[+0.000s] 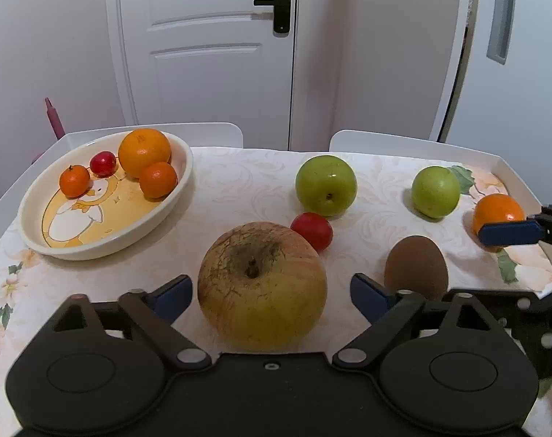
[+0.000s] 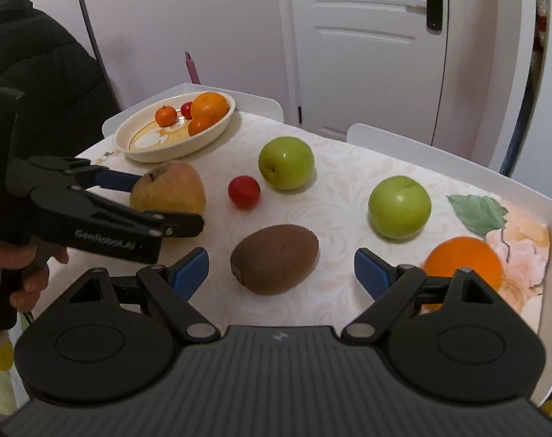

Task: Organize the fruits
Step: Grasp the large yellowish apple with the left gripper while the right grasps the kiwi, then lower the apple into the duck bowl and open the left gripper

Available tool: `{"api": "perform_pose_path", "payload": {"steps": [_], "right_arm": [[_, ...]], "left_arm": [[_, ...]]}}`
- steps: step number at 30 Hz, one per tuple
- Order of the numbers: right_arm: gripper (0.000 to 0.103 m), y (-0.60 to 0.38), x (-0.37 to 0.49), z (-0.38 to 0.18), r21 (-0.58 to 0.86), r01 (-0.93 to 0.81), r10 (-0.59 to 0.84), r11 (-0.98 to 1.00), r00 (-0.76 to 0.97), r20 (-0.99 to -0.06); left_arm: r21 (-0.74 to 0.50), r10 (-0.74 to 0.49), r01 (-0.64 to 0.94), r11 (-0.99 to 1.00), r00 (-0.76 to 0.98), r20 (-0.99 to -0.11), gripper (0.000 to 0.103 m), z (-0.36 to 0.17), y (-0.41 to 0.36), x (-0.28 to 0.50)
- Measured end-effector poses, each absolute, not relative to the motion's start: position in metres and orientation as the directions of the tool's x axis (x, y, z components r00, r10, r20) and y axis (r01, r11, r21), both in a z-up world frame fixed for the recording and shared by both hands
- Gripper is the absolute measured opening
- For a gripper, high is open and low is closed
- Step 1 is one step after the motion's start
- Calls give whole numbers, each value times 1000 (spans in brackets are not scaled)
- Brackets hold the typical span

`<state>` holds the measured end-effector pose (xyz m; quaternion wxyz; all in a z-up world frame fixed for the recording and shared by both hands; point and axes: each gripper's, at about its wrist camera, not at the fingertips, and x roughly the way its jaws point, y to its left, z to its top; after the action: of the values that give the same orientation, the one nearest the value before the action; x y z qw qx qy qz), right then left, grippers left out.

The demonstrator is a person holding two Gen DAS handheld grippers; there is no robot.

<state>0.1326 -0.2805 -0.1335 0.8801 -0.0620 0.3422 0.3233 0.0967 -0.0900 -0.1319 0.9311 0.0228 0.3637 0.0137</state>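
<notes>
left hand-held gripper (image 1: 271, 293) spread wide around the apple (image 1: 262, 284) — nothing gripped; right hand-held gripper (image 2: 281, 271) open, empty, before the kiwi (image 2: 274, 259) — both likely dish-bound (image 1: 31, 235).

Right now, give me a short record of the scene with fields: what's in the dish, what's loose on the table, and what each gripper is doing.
dish: one large orange, two small oranges, one small red fruit
loose on tablecloth: yellowish apple, two green apples, red fruit, kiwi, orange
left gripper: jaws open either side of the yellowish apple, no contact visible
right gripper: jaws open, kiwi between them, not touching
</notes>
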Motion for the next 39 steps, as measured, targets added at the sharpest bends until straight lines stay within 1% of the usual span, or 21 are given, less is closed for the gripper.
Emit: {"api": "perform_pose_path", "payload": {"steps": [2, 4, 13, 21, 22, 25, 27, 28, 29, 30, 31, 34, 39], "right_arm": [[102, -279, 135, -137, 117, -612, 528, 782, 551, -647], [102, -278, 136, -140, 121, -613, 529, 781, 547, -649], [102, -271, 143, -151, 108, -620, 522, 777, 538, -662], [100, -263, 153, -159, 105, -633, 529, 767, 532, -661], [98, -262, 154, -160, 104, -636, 530, 765, 529, -662], [97, -258, 154, -162, 98, -643, 532, 759, 528, -662], [95, -257, 153, -162, 95, -651, 536, 753, 524, -662], [92, -256, 153, -162, 93, -654, 537, 750, 522, -663], [87, -255, 152, -163, 90, -658, 537, 747, 519, -665], [85, -253, 152, -163, 79, -659, 531, 748, 524, -666], [79, -253, 151, -162, 64, -658, 523, 751, 533, -665], [77, -252, 151, -158, 68, -664, 529, 745, 525, -667], [76, -247, 145, -145, 71, -674, 548, 736, 531, -646]], "left_arm": [[52, 47, -15, 999, 731, -681, 86, -134, -90, 100], [67, 66, -28, 997, 724, -686, 78, -136, -89, 103], [84, 70, -17, 996, 730, -680, 78, -137, -90, 101], [94, 73, -10, 995, 718, -692, 78, -134, -86, 97], [95, 73, -10, 995, 717, -693, 78, -133, -85, 96], [97, 77, -12, 995, 715, -695, 78, -133, -83, 94], [99, 79, -14, 995, 714, -695, 78, -132, -82, 92], [101, 81, -15, 995, 714, -695, 78, -132, -82, 91], [104, 85, -17, 994, 714, -695, 78, -132, -82, 90], [106, 87, -19, 994, 714, -694, 78, -132, -81, 89], [107, 91, -22, 994, 714, -694, 78, -132, -81, 87], [108, 101, -35, 994, 714, -693, 78, -130, -78, 82], [91, 115, -72, 993, 722, -683, 78, -120, -69, 71]]}}
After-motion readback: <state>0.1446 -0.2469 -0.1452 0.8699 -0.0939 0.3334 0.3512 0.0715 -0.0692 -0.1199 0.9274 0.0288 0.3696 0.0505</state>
